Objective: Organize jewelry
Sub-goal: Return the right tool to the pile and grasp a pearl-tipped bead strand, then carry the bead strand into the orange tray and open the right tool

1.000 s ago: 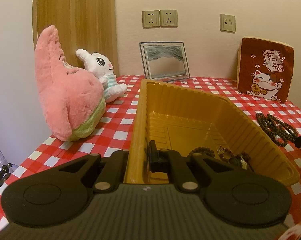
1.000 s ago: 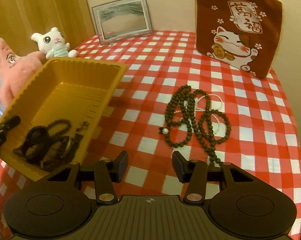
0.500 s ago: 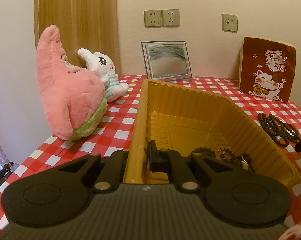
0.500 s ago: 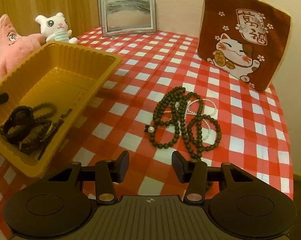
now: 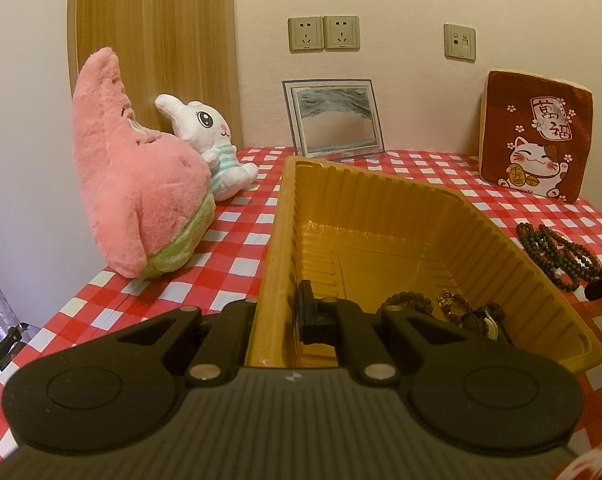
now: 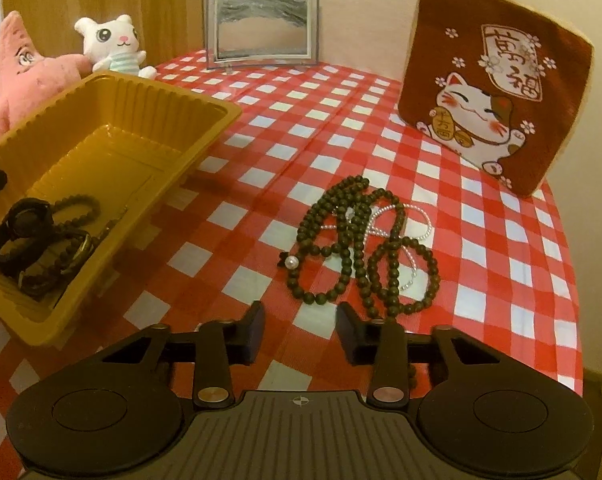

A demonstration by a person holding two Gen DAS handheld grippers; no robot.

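A yellow plastic tray (image 5: 285,216) (image 6: 149,92) stands on the red checked tablecloth. My left gripper (image 5: 275,316) is shut on the tray's near left wall, one finger inside and one outside. Dark bracelets and a watch (image 6: 33,236) lie in the tray's near end; they also show in the left wrist view (image 5: 453,312). A pile of dark bead necklaces (image 6: 357,240) with a thin pearl strand (image 6: 417,220) lies on the cloth to the right of the tray. My right gripper (image 6: 299,328) is open and empty, just in front of the necklaces.
A pink star plush (image 5: 137,196) and a white bunny plush (image 5: 209,140) sit left of the tray. A framed picture (image 6: 261,28) leans on the back wall. A brown lucky-cat cushion (image 6: 493,80) stands at the back right. The table edge runs along the right.
My right gripper has moved forward and right toward the necklaces, which now lie closer to its fingers. The left gripper keeps its hold on the tray wall.
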